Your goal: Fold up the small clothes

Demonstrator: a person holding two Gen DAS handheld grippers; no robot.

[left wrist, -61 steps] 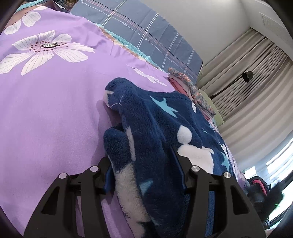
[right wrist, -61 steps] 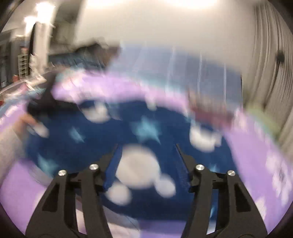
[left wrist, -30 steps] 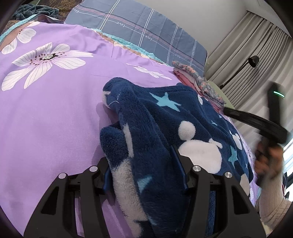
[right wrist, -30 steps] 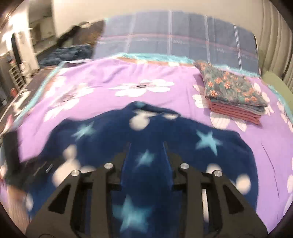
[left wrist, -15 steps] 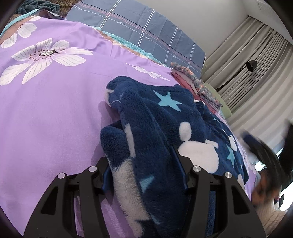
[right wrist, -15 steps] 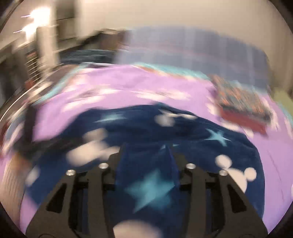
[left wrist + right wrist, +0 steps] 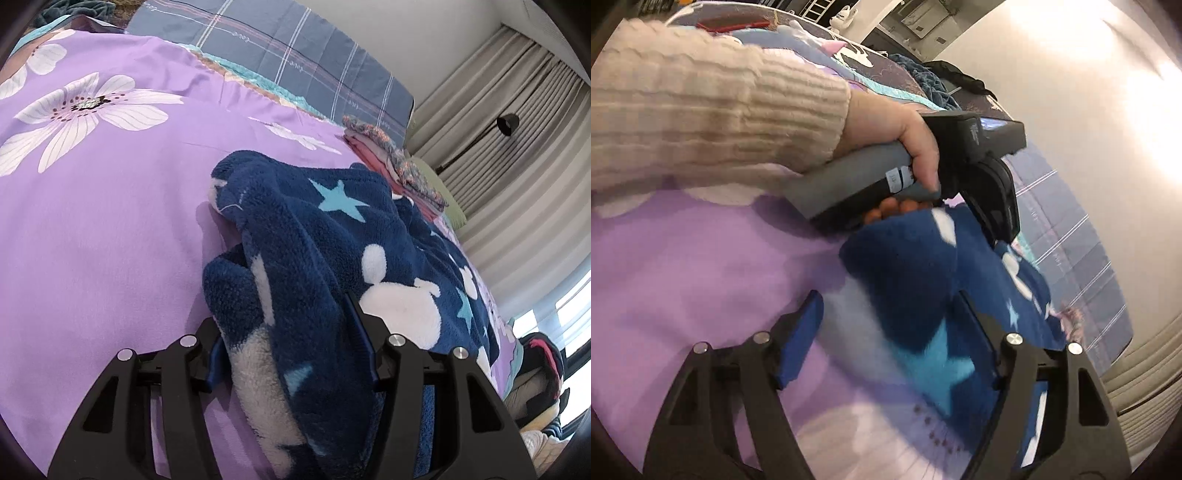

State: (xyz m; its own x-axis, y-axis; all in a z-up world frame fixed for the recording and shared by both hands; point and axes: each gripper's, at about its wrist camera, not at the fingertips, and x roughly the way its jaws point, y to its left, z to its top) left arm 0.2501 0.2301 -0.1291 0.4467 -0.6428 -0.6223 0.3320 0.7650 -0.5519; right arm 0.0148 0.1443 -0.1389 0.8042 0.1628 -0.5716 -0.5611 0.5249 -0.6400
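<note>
A navy fleece garment (image 7: 332,236) with white blobs and light blue stars lies bunched on the purple flowered bedspread (image 7: 92,221). My left gripper (image 7: 284,332) is shut on a thick fold of it, fabric filling the gap between the fingers. In the right wrist view my right gripper (image 7: 890,317) is open, its jaws wide apart over a corner of the same garment (image 7: 916,280), with fleece lying between the fingers. The left hand and its gripper handle (image 7: 886,173) sit just beyond that corner.
A stack of folded clothes (image 7: 391,162) lies at the far side of the bed near a green pillow. A blue plaid pillow (image 7: 280,62) lies at the head. Curtains and a floor lamp (image 7: 506,122) stand beyond. More clothes (image 7: 539,365) pile at the right edge.
My right gripper has swung from over the garment's middle to its left end beside the left hand and has opened wide. The left gripper has kept its hold and barely moved.
</note>
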